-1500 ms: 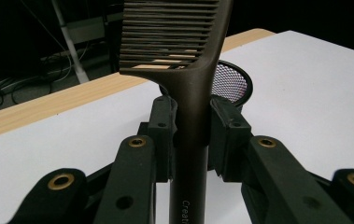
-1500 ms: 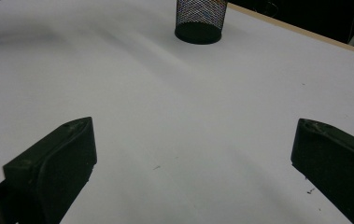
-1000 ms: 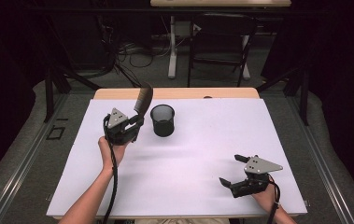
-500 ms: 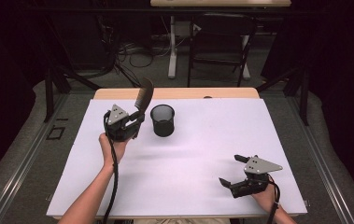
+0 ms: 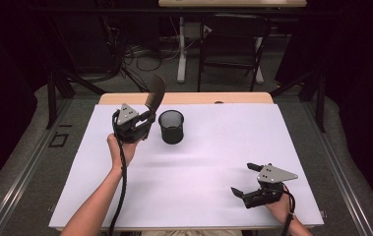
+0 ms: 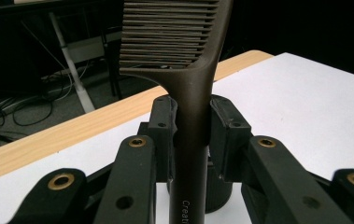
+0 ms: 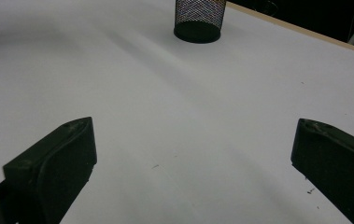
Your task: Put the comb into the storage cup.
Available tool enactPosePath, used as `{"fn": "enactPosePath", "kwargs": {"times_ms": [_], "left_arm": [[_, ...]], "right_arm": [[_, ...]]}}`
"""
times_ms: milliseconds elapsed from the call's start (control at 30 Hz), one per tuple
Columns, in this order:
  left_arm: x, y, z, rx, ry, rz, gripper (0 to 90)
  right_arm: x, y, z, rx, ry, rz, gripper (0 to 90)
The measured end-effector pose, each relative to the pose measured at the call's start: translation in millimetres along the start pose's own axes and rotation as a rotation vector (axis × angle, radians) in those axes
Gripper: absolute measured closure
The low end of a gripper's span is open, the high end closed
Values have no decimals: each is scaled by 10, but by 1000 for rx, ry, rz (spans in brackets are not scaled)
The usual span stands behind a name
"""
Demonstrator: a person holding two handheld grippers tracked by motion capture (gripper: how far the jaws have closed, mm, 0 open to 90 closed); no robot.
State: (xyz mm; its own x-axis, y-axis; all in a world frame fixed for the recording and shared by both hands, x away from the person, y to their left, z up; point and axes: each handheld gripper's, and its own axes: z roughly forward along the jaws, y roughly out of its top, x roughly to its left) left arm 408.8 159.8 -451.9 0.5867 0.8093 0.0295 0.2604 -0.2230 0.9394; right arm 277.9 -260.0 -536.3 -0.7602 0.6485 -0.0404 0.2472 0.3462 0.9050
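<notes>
At ten o'clock on the table (image 5: pixel 292 147), the left gripper (image 5: pixel 142 123) clamps the comb (image 5: pixel 155 93) beside the mesh cup (image 5: pixel 171 127); its teeth may catch the rim and tip it, while the right gripper (image 5: pixel 245 179) rests open at five o'clock

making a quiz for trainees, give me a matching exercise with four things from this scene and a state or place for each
Things:
1. comb
2. mesh cup
3. left gripper
4. right gripper

States or places:
A. jaws wide apart, nothing between them
B. stands upright on the white table
C. held upright by its handle, teeth end up
D. shut on a brown handle

Pairs: 1-C, 2-B, 3-D, 4-A
</notes>
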Motion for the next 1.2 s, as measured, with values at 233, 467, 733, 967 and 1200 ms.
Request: {"fn": "enactPosePath", "kwargs": {"times_ms": [233,467,733,967,1200], "left_arm": [[1,58,37,-9,-1,-3,724],[13,106,58,-20,-4,-2,724],[32,153,98,-19,-3,-5,724],[18,205,143,-20,-10,0,724],[14,252,173,-21,-10,4,724]], "right_arm": [[2,1,-2,-1,0,0,0],[0,-1,0,-1,1,0,0],[0,-1,0,0,1,0,0],[3,0,0,2,2,1,0],[1,-1,2,4,5,2,0]]}}
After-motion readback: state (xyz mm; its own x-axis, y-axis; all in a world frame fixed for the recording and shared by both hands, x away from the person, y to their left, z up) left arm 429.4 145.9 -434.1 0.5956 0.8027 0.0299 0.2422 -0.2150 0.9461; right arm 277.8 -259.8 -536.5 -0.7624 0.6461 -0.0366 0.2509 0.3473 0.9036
